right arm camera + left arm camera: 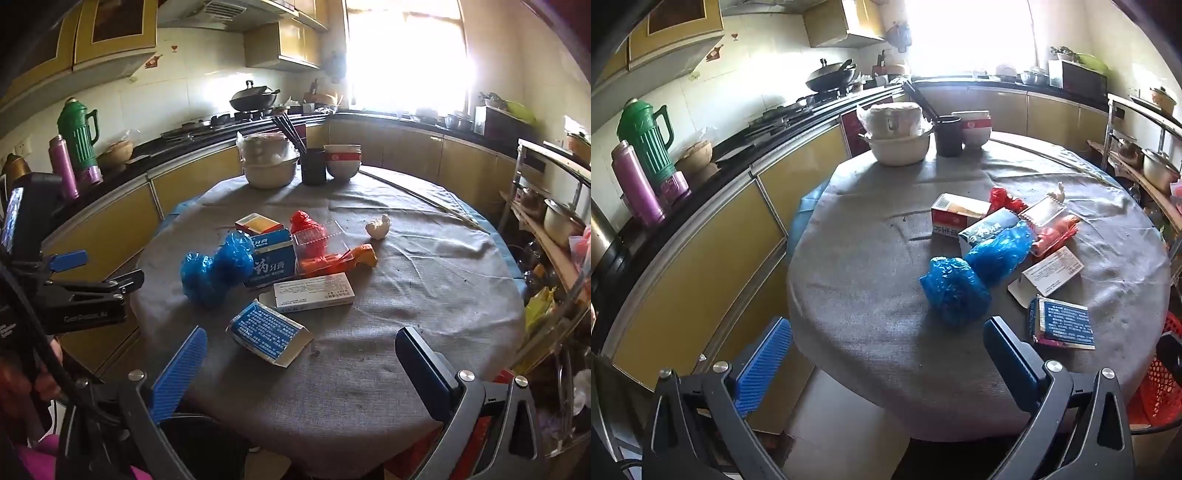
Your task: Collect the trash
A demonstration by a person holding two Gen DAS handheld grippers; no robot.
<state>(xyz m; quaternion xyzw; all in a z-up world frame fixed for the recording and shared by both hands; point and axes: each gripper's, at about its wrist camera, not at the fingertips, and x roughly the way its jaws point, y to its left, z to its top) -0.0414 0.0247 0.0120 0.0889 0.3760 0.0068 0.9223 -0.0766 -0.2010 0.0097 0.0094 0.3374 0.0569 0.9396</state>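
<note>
Both grippers are seen hovering at the near edge of the round tabletop [369, 369], which is draped in grey cloth. The left gripper [886, 354] is spread wide with nothing between its blue fingers [764, 365], and it is also caught from the side in the right view [103, 273]. The right gripper [299, 373] is likewise released and empty.

The trash is gathered in a loose heap near the middle of the tabletop. Two blue bags [214, 269] are bunched together on the left of the heap, touching a blue carton [273, 262]. A red bag [303, 221] is wedged behind a clear tray [317, 243], with an orange wrapper [340, 258] just beside it. A white box [314, 291] lies flat in front, and a blue box [269, 332] is tipped open nearest the right gripper. A crumpled tissue [378, 226] sits apart to the right.

At the far edge a pot [269, 170], a dark cup [314, 166] and stacked bowls [343, 160] are lined up
</note>
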